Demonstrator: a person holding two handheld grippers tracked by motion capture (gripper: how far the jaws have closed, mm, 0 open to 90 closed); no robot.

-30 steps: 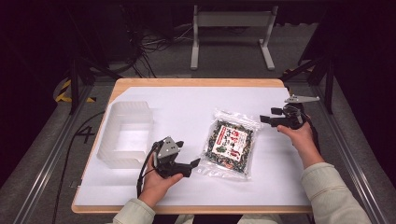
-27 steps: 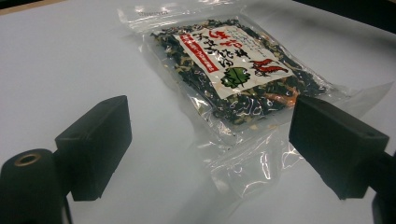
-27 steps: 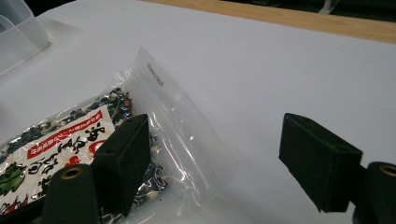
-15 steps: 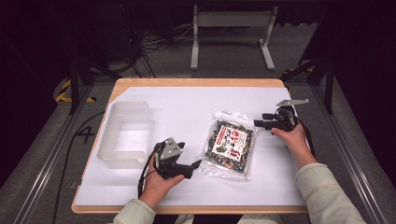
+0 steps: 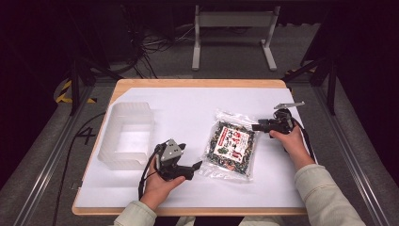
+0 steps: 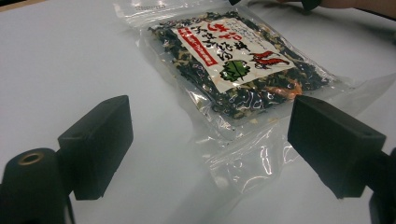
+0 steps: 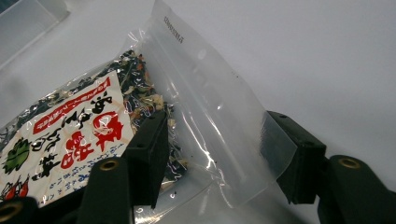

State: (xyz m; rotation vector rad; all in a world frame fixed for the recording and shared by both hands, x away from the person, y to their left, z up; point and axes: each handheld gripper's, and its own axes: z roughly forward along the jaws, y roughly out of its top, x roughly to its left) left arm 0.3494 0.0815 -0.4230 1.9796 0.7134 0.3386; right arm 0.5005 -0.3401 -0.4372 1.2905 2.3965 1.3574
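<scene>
A clear bag of dark dried flakes with a white and red label (image 5: 230, 145) lies flat on the white table top. My left gripper (image 5: 194, 168) rests by the bag's near left corner, open, and the bag (image 6: 243, 65) lies just beyond its empty jaws (image 6: 210, 140). My right gripper (image 5: 256, 126) is at the bag's far right corner. Its jaws (image 7: 224, 149) have just been closing and straddle the clear sealed edge of the bag (image 7: 205, 102). One jaw lies over the flakes, the other behind the flap, and a wide gap remains.
A translucent plastic bin (image 5: 109, 136) stands at the table's left, its corner also in the right gripper view (image 7: 23, 18). The white sheet (image 5: 188, 106) covers a wooden table. A metal stand (image 5: 233, 28) and cables sit on the floor beyond.
My right gripper has moved left and down onto the bag's far right corner, and its jaws have narrowed. The left gripper and the bag have stayed put.
</scene>
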